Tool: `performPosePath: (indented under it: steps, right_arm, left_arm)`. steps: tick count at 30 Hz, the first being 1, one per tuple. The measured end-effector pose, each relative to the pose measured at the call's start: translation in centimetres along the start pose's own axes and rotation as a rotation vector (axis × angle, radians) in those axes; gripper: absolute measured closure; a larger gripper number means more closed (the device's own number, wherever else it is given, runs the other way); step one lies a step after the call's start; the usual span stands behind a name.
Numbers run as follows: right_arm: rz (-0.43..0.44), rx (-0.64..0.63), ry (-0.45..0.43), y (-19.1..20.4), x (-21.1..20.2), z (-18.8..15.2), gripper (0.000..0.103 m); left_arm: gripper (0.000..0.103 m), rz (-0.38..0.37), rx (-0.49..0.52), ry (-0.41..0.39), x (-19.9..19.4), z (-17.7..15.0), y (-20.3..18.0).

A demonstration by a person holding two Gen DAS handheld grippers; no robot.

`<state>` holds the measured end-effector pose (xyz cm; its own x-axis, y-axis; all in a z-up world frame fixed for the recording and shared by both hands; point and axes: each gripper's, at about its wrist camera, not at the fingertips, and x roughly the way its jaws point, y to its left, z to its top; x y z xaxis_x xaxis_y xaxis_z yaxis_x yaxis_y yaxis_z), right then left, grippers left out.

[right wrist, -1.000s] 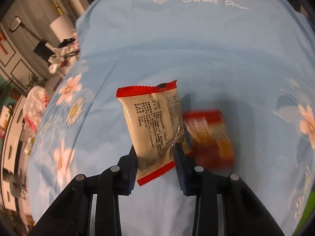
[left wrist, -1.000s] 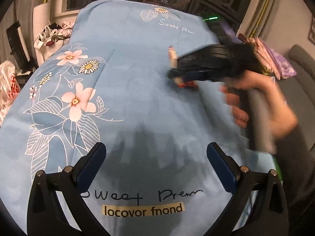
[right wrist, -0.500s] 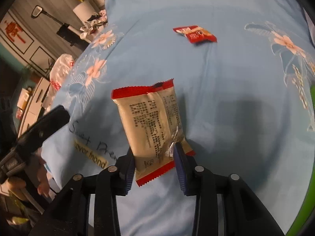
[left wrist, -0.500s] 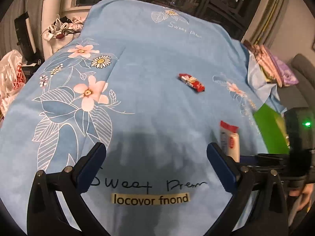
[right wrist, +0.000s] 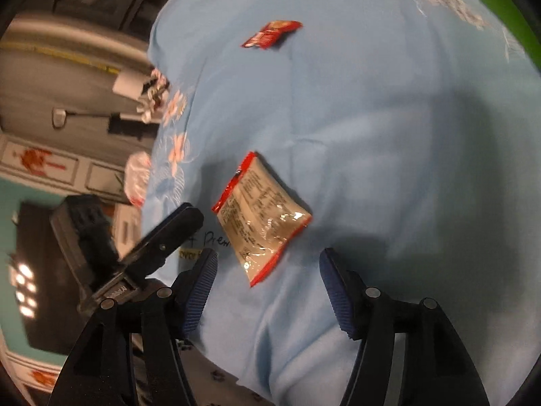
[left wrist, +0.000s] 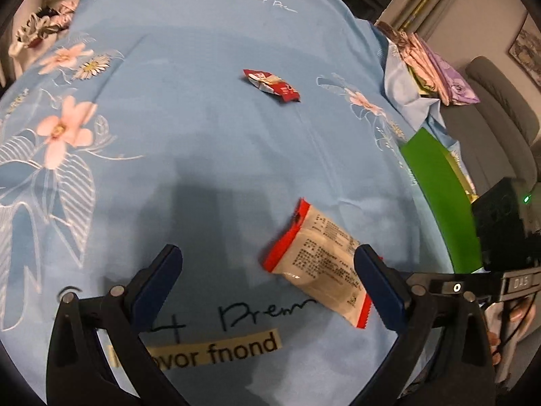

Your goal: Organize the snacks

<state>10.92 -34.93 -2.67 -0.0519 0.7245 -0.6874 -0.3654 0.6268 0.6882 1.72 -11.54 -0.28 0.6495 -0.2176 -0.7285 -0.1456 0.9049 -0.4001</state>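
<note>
Left wrist view: left gripper (left wrist: 270,277) spread wide, empty; cream snack packet (left wrist: 321,264) with red ends flat on blue floral cloth (left wrist: 203,135), just beside right finger; small red snack packet (left wrist: 271,85) farther off, well apart; green box (left wrist: 439,196) at cloth's right edge; folded fabrics (left wrist: 429,64) beyond.

Right wrist view: right gripper (right wrist: 268,287) spread wide, empty; cream snack packet (right wrist: 260,218) just ahead of fingers, apart from them; small red snack packet (right wrist: 272,34) far; left gripper's finger (right wrist: 169,237) intrudes at left.

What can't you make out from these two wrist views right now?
- Cream snack packet: back print too small to read in either view; its front faces the cloth.
- Small red packet: label too small in the left view, blurred in the right.
- Green item: cut off by the frame edge and the right tongs' body.
- "Sweet Dream" cloth lettering: partly hidden by the left tongs.
</note>
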Motion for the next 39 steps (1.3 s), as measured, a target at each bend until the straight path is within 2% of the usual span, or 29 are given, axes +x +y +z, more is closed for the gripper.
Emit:
performPosePath:
  steps: [3, 6, 10, 12, 14, 18, 26, 31, 32, 34, 35, 36, 37, 39]
  right_arm:
    - [0.058, 0.012, -0.021, -0.7, -0.1, -0.2, 0.039]
    - [0.119, 0.042, -0.038, -1.7, 0.3, 0.3, 0.039]
    - [0.210, 0.091, -0.052, -2.9, 0.4, 0.3, 0.040]
    - [0.217, 0.105, -0.057, -3.3, 0.7, 0.5, 0.044]
    - [0.225, 0.105, -0.061, -3.6, 0.2, 0.5, 0.044]
    - [0.243, 0.074, -0.071, -3.0, 1.0, 0.4, 0.045]
    - [0.339, 0.114, -0.065, -4.0, 0.7, 0.3, 0.045]
    - [0.275, 0.085, -0.058, -3.2, 1.2, 0.5, 0.047]
    - [0.259, 0.079, -0.060, -3.0, 1.3, 0.5, 0.049]
    - [0.220, 0.072, -0.064, -2.7, 1.7, 0.6, 0.055]
    - [0.207, 0.072, -0.063, -2.7, 1.9, 0.7, 0.062]
    - [0.195, 0.076, -0.062, -2.8, 2.1, 0.8, 0.067]
    - [0.188, 0.084, -0.062, -3.0, 2.2, 0.9, 0.068]
    - [0.198, 0.098, -0.062, -3.5, 2.1, 0.9, 0.070]
  left_arm:
    - [0.002, -0.055, -0.021, 0.010, 0.9, 0.0, 0.2]
    - [0.002, -0.080, -0.009, -0.013, 1.3, 0.0, 0.2]
    - [0.002, -0.152, -0.017, 0.015, 1.6, 0.5, 0.8]
    - [0.002, -0.228, -0.062, 0.021, 1.5, 0.7, 1.6]
    - [0.005, -0.278, -0.105, 0.020, 1.6, 0.9, 2.2]
    - [0.019, -0.273, -0.072, 0.042, 1.4, 0.6, 1.7]
    - [0.021, -0.387, -0.124, 0.092, 1.0, -0.1, 2.3]
    - [0.021, -0.394, -0.136, 0.097, 1.3, 0.1, 2.2]
    - [0.023, -0.398, -0.146, 0.102, 1.3, 0.2, 2.2]
    - [0.034, -0.391, -0.157, 0.113, 1.4, 0.3, 2.5]
    - [0.048, -0.389, -0.174, 0.119, 1.5, 0.3, 2.8]
    - [0.070, -0.385, -0.205, 0.130, 1.7, 0.2, 3.3]
    - [0.079, -0.379, -0.240, 0.146, 2.1, 0.1, 3.8]
    - [0.082, -0.423, -0.307, 0.151, 2.5, 0.0, 5.0]
